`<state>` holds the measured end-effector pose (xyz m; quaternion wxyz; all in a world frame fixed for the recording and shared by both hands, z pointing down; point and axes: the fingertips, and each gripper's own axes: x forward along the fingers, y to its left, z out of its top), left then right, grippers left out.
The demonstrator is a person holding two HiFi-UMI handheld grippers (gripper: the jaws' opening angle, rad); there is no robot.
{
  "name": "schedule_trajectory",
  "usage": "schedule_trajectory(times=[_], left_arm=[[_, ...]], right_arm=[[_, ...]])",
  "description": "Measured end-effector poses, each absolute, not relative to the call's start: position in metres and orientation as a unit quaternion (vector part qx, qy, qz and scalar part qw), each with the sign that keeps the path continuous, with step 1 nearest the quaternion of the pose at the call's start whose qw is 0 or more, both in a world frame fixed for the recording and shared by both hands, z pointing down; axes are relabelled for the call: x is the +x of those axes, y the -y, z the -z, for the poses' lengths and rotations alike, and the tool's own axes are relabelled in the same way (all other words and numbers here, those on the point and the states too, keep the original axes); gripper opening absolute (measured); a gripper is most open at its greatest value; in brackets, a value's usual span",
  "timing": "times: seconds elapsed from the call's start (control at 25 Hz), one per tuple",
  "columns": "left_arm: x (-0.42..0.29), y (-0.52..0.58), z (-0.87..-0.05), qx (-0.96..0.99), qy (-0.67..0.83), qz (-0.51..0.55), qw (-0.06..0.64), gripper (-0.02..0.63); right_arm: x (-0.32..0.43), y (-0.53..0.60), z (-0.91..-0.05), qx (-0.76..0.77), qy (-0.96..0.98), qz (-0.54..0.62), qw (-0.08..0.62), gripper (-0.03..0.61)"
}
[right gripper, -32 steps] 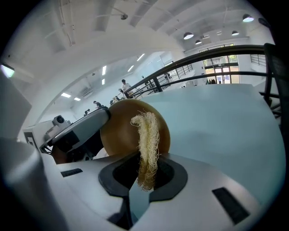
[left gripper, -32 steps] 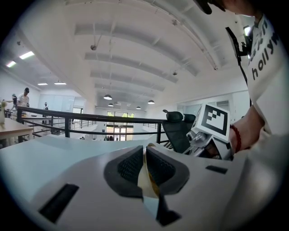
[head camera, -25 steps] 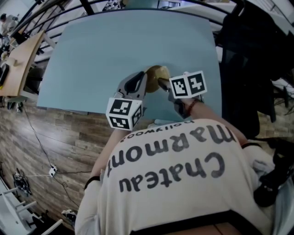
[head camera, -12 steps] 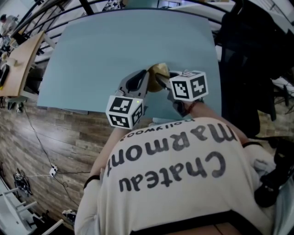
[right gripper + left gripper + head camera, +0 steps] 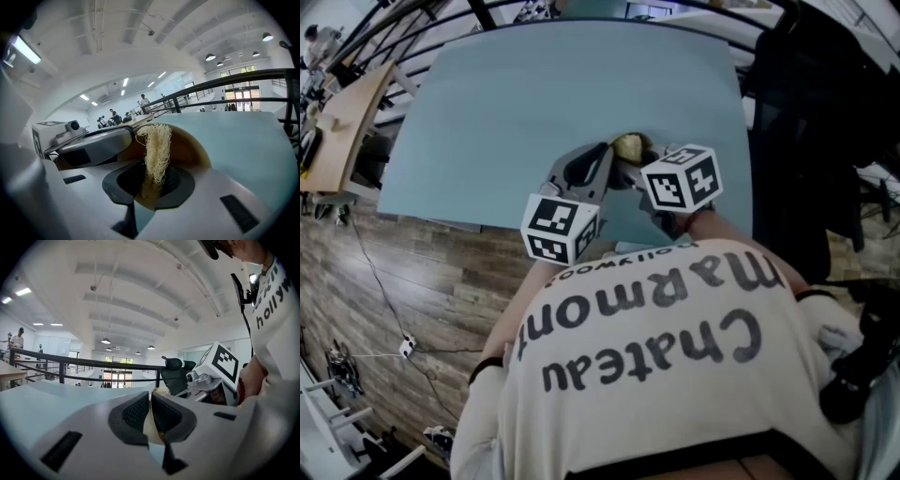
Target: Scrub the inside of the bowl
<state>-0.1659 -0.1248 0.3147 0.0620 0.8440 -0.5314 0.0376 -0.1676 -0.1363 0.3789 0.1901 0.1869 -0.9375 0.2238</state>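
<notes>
A tan bowl (image 5: pixel 629 144) is held up on edge just above the light-blue table (image 5: pixel 534 103). My left gripper (image 5: pixel 607 167) is shut on its rim; in the left gripper view the thin cream rim of the bowl (image 5: pixel 149 428) sits pinched between the black pads of the left gripper (image 5: pixel 150 411). My right gripper (image 5: pixel 152 180) is shut on a pale fibrous scrubber (image 5: pixel 156 145), which stands up against the brown inside of the bowl (image 5: pixel 191 149). In the head view the right gripper (image 5: pixel 630 174) meets the bowl from the right, its marker cube (image 5: pixel 680 180) behind it.
A dark chair with black clothing (image 5: pixel 811 112) stands right of the table. A wooden desk (image 5: pixel 342 117) is off to the left past a black railing (image 5: pixel 70 365). Cables (image 5: pixel 389 319) lie on the wood floor. The person's torso fills the lower head view.
Both grippers and the bowl have shifted slightly up the head view. The right gripper's cube has rolled and moved a little toward the left gripper. Less of the bowl shows now.
</notes>
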Motion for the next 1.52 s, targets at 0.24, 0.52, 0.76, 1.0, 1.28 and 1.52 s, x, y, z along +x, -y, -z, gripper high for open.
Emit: schedule_trajectory(times=[0.24, 0.52, 0.76, 1.0, 1.28, 1.52], left_arm=[[-0.168, 0.125, -0.311, 0.841, 0.538, -0.036, 0.054, 0.018], [-0.189, 0.128, -0.313, 0.83, 0.552, -0.02, 0.076, 0.018], [-0.201, 0.128, -0.314, 0.826, 0.554, 0.003, 0.101, 0.02], [-0.207, 0.136, -0.311, 0.826, 0.554, 0.009, 0.106, 0.02], [-0.209, 0.143, -0.31, 0.827, 0.551, 0.015, 0.113, 0.021], [-0.206, 0.146, -0.312, 0.831, 0.544, 0.019, 0.118, 0.021]], right_arm=[[-0.179, 0.123, -0.383, 0.14, 0.948, -0.181, 0.223, 0.061], [-0.186, 0.12, -0.398, 0.122, 0.941, -0.151, 0.279, 0.061], [-0.177, 0.137, -0.407, 0.163, 0.925, -0.15, 0.308, 0.061], [-0.171, 0.161, -0.398, 0.219, 0.917, -0.133, 0.307, 0.061], [-0.167, 0.182, -0.387, 0.251, 0.916, -0.147, 0.276, 0.061], [-0.174, 0.184, -0.379, 0.248, 0.927, -0.134, 0.249, 0.061]])
